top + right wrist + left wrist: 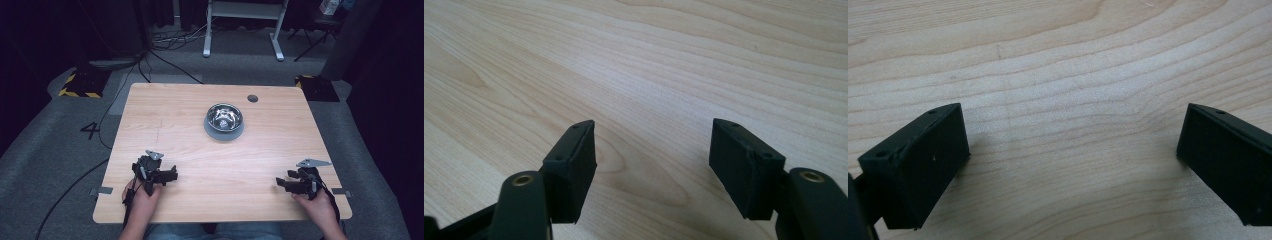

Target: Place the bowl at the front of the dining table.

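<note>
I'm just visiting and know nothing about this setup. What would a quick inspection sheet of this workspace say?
Surface: light wooden table, with a small round hole near the far edge.
Job's things: shiny metal bowl on a grey base, centre far side.
Clutter: nothing seen.
Grippers: left gripper and right gripper, hand-held near the front corners, both open over bare wood.
Cables: one trails from each gripper; more lie on the floor beyond.
Surroundings: grey carpet, white desk frame, yellow-black striped plates.
</note>
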Demonstrator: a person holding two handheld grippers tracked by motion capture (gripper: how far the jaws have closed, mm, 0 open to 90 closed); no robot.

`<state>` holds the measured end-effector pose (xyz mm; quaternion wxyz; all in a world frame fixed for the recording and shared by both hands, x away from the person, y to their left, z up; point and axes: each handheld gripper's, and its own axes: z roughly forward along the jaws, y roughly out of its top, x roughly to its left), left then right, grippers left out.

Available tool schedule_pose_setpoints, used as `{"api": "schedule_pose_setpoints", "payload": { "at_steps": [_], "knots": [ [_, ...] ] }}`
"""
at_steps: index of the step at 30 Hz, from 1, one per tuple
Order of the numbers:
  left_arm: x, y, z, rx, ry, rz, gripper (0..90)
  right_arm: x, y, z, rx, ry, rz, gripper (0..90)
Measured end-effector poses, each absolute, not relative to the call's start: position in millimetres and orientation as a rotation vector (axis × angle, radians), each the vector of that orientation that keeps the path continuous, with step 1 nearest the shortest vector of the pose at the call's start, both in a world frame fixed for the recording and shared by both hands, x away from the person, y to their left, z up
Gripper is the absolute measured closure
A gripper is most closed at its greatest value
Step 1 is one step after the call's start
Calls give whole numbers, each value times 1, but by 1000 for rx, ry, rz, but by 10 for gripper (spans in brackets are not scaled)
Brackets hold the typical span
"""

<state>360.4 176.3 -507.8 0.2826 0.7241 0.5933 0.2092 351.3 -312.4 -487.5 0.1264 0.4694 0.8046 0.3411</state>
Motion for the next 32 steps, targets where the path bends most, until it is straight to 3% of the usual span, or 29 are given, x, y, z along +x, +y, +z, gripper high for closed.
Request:
{"api": "schedule_pose_setpoints", "payload": {
  "at_steps": [10,24,32],
  "knots": [
    [360,176,-508,1939,1589,560,4,343,-313,-496,1324,2305,1011,309],
    [360,176,-508,1938,1590,559,4,339,-304,-507,1224,2256,975,131],
    [360,176,-508,1940,1590,559,4,339,-304,-507,1224,2258,978,131]
  ]
}}
